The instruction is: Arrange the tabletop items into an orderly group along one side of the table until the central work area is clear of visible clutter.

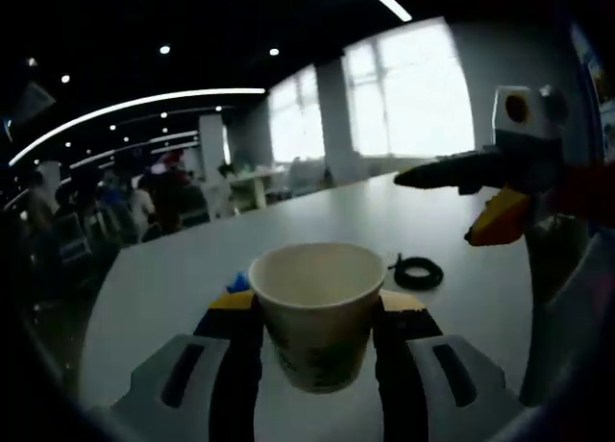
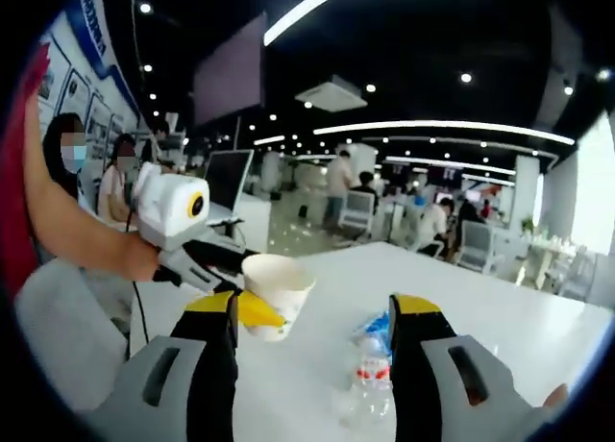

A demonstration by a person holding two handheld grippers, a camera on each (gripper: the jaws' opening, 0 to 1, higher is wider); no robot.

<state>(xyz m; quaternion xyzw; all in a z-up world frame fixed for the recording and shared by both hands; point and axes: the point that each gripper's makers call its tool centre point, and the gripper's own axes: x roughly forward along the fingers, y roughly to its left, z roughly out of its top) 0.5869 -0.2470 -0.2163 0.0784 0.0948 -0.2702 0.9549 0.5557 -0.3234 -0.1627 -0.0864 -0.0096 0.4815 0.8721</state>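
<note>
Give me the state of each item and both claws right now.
paper cup: upright, open top, gripped between the left claw's jaws.
left claw: shut on the paper cup.
right claw: open, holding nothing.
plastic bottle: lying on its side on the table, between the right claw's jaws but not gripped.
black ring: flat on the table, untouched.

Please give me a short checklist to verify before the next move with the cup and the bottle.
1. Left gripper closed on the cup: ok.
2. Cup upright: ok.
3. Cup empty inside: cannot tell.
4. Right gripper open: ok, jaws stand wide apart.
5. Bottle between the right jaws: ok, it lies on the table, not yet gripped.
6. Black ring away from the cup: ok.
</note>
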